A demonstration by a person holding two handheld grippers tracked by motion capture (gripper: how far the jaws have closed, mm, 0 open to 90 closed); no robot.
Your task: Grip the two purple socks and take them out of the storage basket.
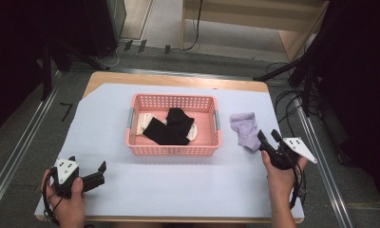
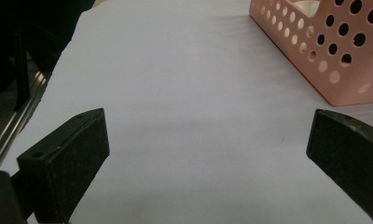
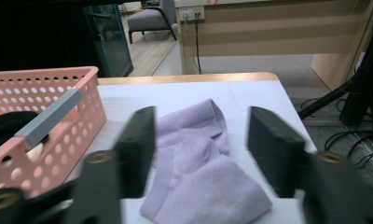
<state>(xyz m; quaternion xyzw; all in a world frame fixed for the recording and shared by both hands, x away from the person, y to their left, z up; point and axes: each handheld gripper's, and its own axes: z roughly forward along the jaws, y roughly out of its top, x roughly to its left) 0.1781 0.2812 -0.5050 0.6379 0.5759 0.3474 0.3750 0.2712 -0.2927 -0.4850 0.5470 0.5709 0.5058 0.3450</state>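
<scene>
The right gripper (image 1: 269, 138) hangs with its jaws spread wide just at the near end of the lilac sock (image 1: 244, 130), which lies on the white sheet just beside the pink basket (image 1: 173, 150); the left gripper (image 1: 101, 170), equally spread, rests idle well away. The sock's long axis runs away from the person, cuff toward the far edge. Folded as it is, I'd worry the jaws pinch one layer, letting it drape and snag the rim.

We're looking at a soft, matt knit lilac sock (image 3: 198, 172), a perforated pink plastic basket (image 1: 174, 148) with a slight sheen, and black cloth socks (image 1: 171, 127) inside. The table cover (image 2: 184, 84) looks like smooth matt paper over wood, and the gripper pads (image 2: 75, 154) look grainy, rubbery.
</scene>
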